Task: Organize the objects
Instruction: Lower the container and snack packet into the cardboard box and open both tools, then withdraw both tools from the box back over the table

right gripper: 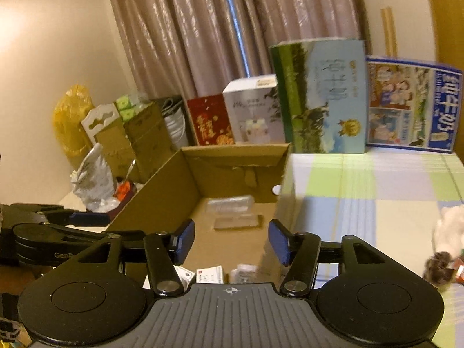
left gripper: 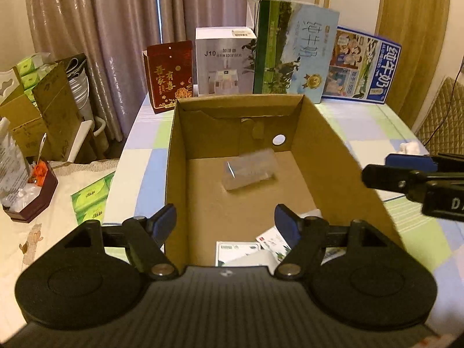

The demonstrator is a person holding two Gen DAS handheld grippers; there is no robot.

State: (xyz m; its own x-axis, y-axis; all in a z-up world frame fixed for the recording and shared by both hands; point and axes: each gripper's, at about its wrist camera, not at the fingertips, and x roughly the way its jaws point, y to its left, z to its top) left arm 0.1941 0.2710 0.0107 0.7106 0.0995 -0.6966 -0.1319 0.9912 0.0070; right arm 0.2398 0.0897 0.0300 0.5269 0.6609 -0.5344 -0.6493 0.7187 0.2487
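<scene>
**Both grippers open over cardboard box, nothing held**

Left gripper (left gripper: pixel 225 222): lower centre of left wrist view, jaws released and wide apart, empty. Poised above near edge of open cardboard box (left gripper: pixel 324 145); left finger lined up with box's left wall, right finger over its interior.

Right gripper (right gripper: pixel 229 239): lower centre of right wrist view, jaws released, empty. Also seen at right edge of left wrist view, beyond box's right wall.

Box contents, left wrist view: clear plastic case (left gripper: pixel 249 172) lying on box floor at frame centre, blurred, toward the far wall. Printed cards and packets (left gripper: pixel 246 250) at near end of box, partly hidden behind right finger. In right wrist view clear plastic appears as two pieces; cannot tell whether one case or two.

Box resting on counter with checked cloth (left gripper: pixel 377 127) in pastel blue, green, white.

Upper half of left wrist view, row standing behind box: red gift box (left gripper: pixel 169 76), white humidifier box (left gripper: pixel 224 61), tall green-and-blue milk carton box (left gripper: pixel 293 49), blue milk box (left gripper: pixel 361 66). Curtain (left gripper: pixel 116 29) behind row.

Right edge of right wrist view: white and brown fluffy item (right gripper: pixel 446 243) on cloth, blurred, unidentified.
</scene>
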